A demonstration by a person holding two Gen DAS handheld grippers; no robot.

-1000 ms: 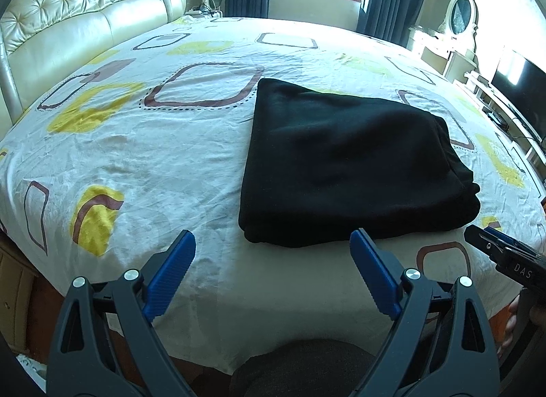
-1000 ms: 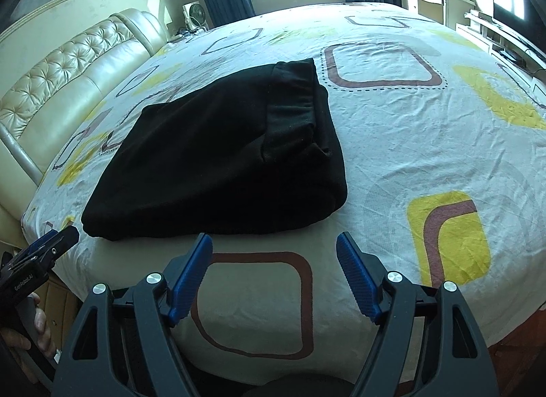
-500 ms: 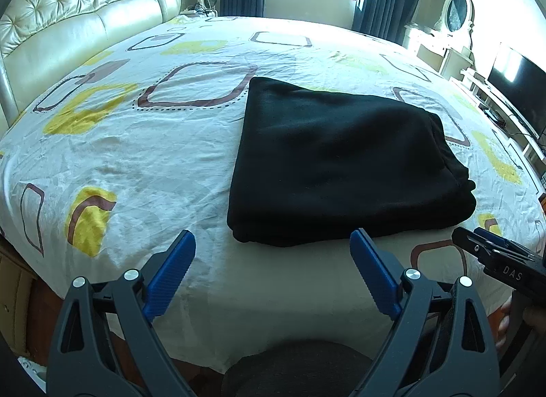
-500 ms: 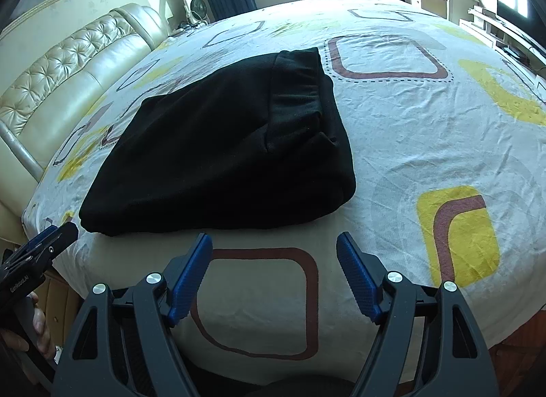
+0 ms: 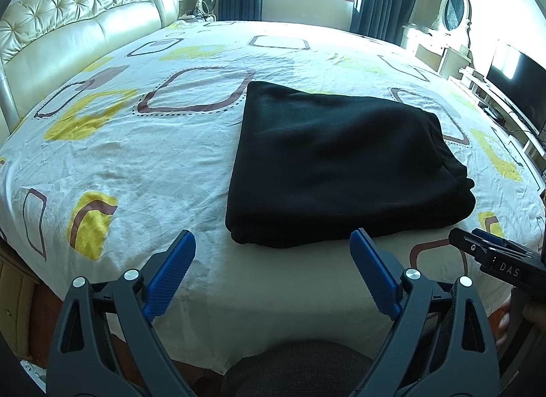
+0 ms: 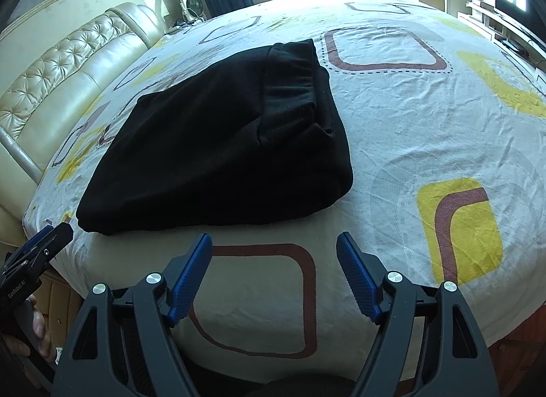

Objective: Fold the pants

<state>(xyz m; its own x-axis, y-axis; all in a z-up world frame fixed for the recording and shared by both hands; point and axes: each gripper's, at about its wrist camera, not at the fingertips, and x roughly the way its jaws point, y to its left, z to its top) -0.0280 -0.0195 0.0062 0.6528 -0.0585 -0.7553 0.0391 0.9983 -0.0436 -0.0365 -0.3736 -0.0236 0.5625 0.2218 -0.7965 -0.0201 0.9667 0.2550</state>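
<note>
The left gripper (image 5: 271, 243) and right gripper (image 6: 274, 247) are held spread wide and empty above the near edge of the bed (image 5: 143, 165). Just beyond them, the black pants (image 5: 341, 168) are seen folded flat on the patterned sheet (image 6: 426, 117).

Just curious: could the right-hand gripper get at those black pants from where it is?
Probably yes: the right gripper is open and empty, and only bare bedsheet lies between it and the black pants.
</note>
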